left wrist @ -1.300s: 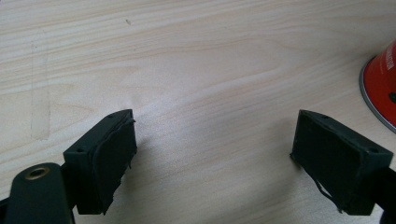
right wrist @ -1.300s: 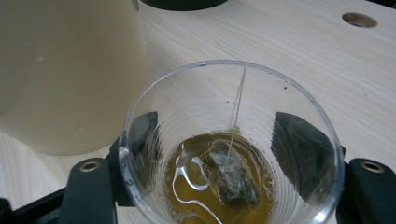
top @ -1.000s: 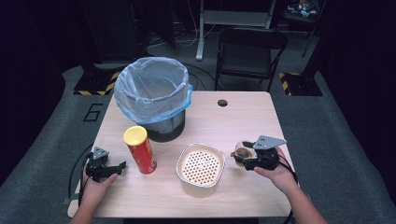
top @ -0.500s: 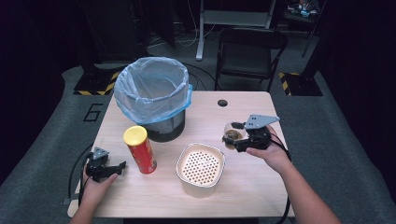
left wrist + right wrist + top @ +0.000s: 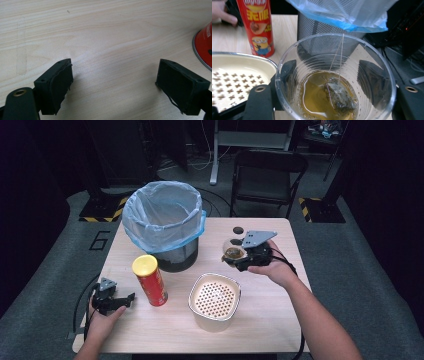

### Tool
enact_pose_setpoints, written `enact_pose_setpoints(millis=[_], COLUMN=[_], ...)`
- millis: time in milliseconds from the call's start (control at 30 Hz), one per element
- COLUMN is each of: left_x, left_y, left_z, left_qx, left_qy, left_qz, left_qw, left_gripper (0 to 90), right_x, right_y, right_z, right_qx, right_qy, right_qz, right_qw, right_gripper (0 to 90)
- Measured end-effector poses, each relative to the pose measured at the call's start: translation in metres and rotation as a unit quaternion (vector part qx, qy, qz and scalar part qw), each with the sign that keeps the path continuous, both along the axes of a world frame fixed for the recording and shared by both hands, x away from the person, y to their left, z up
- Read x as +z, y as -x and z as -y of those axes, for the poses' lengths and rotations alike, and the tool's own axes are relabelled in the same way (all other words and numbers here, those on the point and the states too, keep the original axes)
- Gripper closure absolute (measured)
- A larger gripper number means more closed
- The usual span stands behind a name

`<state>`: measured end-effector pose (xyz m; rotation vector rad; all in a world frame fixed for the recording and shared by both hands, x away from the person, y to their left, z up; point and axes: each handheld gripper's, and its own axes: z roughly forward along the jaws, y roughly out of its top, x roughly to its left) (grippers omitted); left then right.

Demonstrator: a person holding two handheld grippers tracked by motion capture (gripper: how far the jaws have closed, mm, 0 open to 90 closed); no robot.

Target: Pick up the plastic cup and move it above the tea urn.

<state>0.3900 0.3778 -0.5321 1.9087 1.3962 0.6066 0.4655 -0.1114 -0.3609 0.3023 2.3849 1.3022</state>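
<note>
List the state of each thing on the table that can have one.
Cup: held upright in the right gripper, tea and a teabag inside.
Bin: open, lined with a blue bag.
Can: upright, yellow lid on.
Strainer bowl: upright, empty.
Left gripper: jaws open, empty.

A clear, ribbed plastic cup (image 5: 335, 82) fills the lower centre of the right gripper view, roughly upright, with a shallow pool of amber tea at its bottom. A soaked tea bag (image 5: 340, 96) lies in the liquid, its string running up to the rim. In the high view the cup (image 5: 233, 251) sits right of centre.
</note>
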Motion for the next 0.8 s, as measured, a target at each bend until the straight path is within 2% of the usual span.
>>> enact_pose_setpoints(millis=[33,133,300,333,433,533,633,800], left_x=[0.0,0.0,0.0,0.0,0.0,0.001,0.0,0.0], left_y=[0.0,0.0,0.0,0.0,0.0,0.0,0.0,0.0], left_z=[0.0,0.0,0.0,0.0,0.0,0.0,0.0,0.0], left_qx=[0.0,-0.001,-0.004,-0.004,-0.004,-0.004,-0.004,-0.004], left_qy=[0.0,0.0,-0.004,-0.004,-0.002,-0.002,-0.002,-0.001], left_qz=[0.0,0.0,0.001,0.001,0.0,-0.003,-0.001,0.0], left_qw=[1.0,1.0,1.0,1.0,1.0,1.0,1.0,1.0], left_gripper=[13.4,13.4,13.4,13.4,13.4,13.4,13.4,13.4], right_x=[-0.002,-0.005,-0.01,-0.012,-0.014,-0.017,-0.019,-0.026], right_y=[-0.001,-0.003,-0.001,0.001,0.006,0.011,0.012,0.011], right_z=[-0.007,-0.012,-0.021,-0.023,-0.028,-0.034,-0.035,-0.033], right_qx=[0.006,0.013,0.04,0.046,0.056,0.068,0.07,0.065], right_qy=[0.013,0.021,0.029,0.035,0.047,0.064,0.063,0.054], right_qz=[0.013,0.019,0.042,0.054,0.075,0.101,0.11,0.11], right_qw=[0.9998,0.9995,0.9979,0.9969,0.9945,0.9904,0.9894,0.9903], right_gripper=[32.0,32.0,32.1,32.1,32.3,32.4,32.5,32.4])
